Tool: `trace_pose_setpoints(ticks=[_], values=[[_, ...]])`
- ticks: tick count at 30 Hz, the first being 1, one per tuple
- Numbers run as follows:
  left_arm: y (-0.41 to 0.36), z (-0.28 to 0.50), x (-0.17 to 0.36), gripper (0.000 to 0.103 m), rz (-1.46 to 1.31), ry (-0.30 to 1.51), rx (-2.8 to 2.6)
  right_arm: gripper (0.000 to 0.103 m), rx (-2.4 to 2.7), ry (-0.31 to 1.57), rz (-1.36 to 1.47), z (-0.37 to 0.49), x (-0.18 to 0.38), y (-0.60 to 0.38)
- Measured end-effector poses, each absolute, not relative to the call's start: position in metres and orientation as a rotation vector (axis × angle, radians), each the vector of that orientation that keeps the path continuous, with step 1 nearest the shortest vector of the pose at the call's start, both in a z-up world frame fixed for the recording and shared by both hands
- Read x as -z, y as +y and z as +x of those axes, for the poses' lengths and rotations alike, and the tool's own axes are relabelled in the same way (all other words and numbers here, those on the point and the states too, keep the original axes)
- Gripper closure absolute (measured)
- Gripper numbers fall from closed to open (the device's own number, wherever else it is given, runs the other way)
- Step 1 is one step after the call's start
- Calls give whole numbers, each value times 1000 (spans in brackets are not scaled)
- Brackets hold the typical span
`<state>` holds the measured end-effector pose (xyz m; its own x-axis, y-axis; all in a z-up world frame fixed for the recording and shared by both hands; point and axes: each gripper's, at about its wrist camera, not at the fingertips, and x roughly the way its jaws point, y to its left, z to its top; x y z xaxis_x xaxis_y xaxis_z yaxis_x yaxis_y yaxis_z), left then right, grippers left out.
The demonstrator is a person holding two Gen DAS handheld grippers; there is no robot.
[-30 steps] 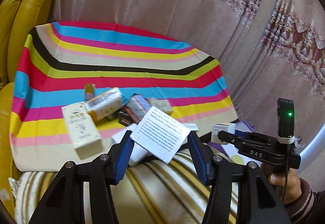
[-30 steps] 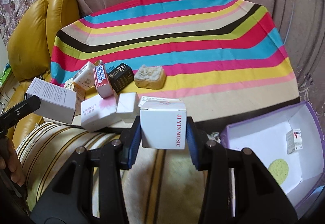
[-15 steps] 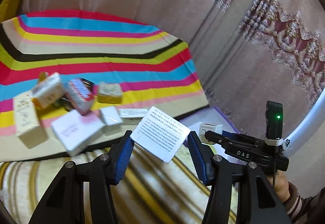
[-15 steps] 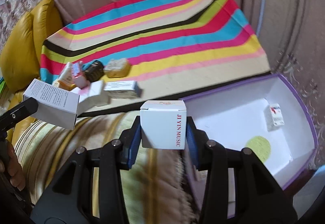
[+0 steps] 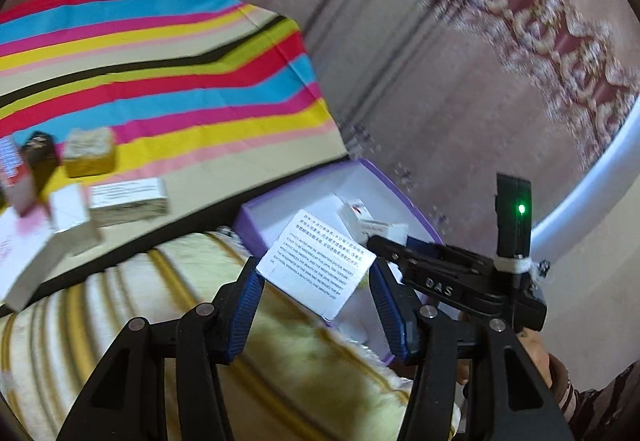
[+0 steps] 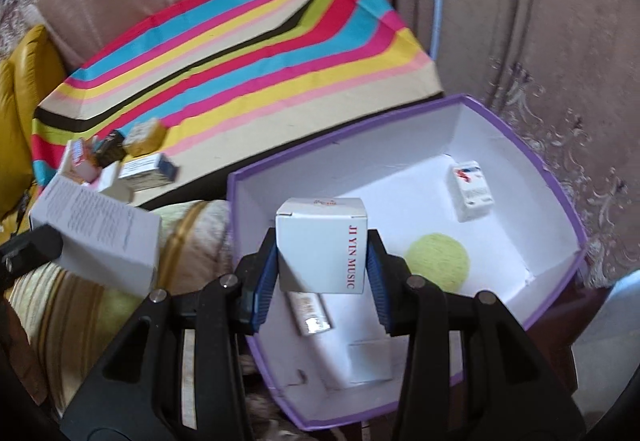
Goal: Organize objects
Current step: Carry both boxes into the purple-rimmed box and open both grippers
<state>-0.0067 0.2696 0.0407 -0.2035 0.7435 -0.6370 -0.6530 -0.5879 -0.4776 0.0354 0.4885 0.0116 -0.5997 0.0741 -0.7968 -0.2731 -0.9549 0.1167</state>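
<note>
A home living room. A yellow leather sofa (image 6: 24, 81), pinkish ornate curtains (image 5: 540, 41) and a striped fabric cushion (image 5: 280, 361) show it. A bright striped cloth (image 6: 240, 53) with small retail boxes (image 6: 140, 169) lies beside a purple cardboard box (image 6: 560, 201)

A pinkish-brown curtain with ornate maroon and cream borders (image 5: 552, 41) hangs at the far side. A mustard-yellow leather cushion (image 6: 24, 81) sits far left. Nearest lies what seems a cream, gold-striped blanket (image 5: 320, 381), blurred.
</note>
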Motion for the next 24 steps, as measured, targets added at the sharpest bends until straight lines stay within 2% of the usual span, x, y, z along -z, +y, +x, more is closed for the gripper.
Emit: trace_pose_setpoints(ticks=[11, 13, 15, 17, 24], values=[[324, 2, -25, 46, -1145, -17, -1802, 57, -2544, 350, -1264, 43, -8, 516], [326, -2, -21, 39, -1169, -24, -1794, 51, -2532, 359, -1267, 44, -7, 519], [324, -3, -19, 35, -1181, -37, -1793, 32, -2523, 368, -1261, 45, -7, 520], [320, -4, -20, 33, -1180, -61, -1798, 23, -2518, 377, -1246, 47, -9, 522], [301, -3, -28, 31, -1152, -75, -1878, 21, -2544, 379, -1252, 44, -12, 515]])
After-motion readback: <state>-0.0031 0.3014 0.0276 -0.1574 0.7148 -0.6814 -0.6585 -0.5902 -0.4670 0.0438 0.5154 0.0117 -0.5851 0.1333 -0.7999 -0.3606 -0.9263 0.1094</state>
